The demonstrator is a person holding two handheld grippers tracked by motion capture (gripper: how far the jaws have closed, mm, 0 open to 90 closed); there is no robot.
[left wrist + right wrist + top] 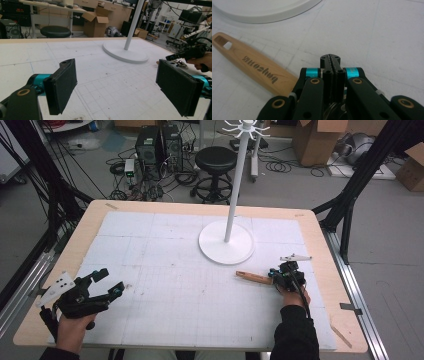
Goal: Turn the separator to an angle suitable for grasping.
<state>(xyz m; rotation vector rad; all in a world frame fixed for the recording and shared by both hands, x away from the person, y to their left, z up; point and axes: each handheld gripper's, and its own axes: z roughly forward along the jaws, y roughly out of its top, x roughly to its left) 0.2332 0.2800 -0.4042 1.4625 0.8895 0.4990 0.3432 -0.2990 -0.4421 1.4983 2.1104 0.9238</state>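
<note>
Jaws of my right gripper [278,276] pinch the wooden-handled utensil [253,277]; my left gripper [111,281] gapes wide, empty.

Left jaws wide, right jaws together.

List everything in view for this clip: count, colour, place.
Wooden-handled utensil: one, tan handle with a slot at its end, on the mat by the right gripper; its far end is hidden under the fingers.
White stand: one, round base and pole, mat centre-right.
Mat: one, white, gridded, covering the table.
Table: one, light wood.
Stool: one, black, on the floor beyond the table.
Cardboard boxes: several, brown, on the floor.
Left gripper: open, near left.
Right gripper: shut, at the utensil.
</note>
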